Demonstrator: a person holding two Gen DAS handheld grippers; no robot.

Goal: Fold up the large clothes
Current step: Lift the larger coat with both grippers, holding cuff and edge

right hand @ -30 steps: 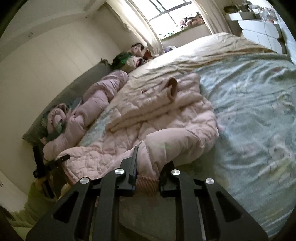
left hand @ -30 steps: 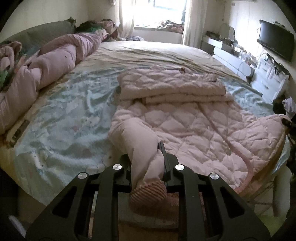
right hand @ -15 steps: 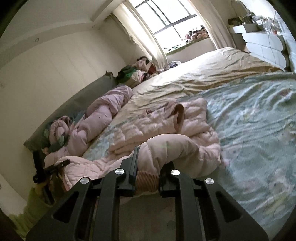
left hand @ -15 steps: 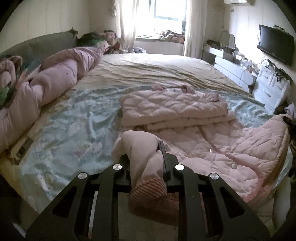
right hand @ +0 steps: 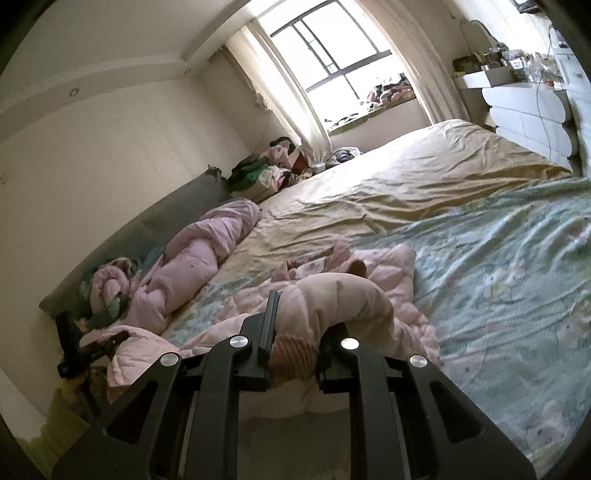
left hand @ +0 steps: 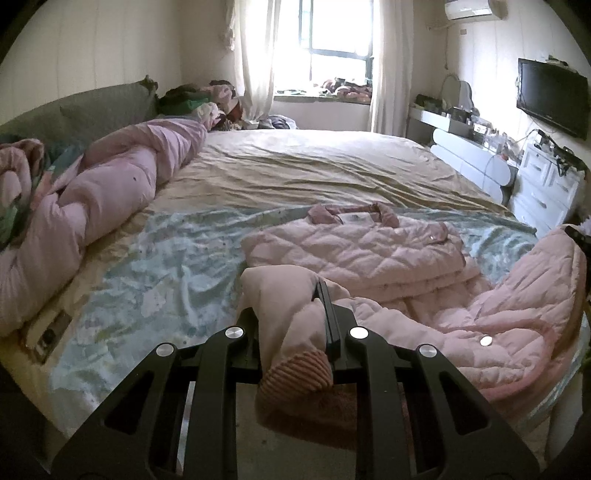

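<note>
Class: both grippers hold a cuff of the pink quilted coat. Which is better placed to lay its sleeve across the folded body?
Left gripper: the pink quilted coat's folded body lies straight ahead of it.

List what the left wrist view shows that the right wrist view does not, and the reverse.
Only the left wrist view: a wall television, an air conditioner, and the left gripper shut on a jacket cuff.

Only the right wrist view: the right gripper shut on the other cuff, and a recessed ceiling light.

Both: the pink quilted jacket, the bed, the window, the rolled pink duvet.
</note>
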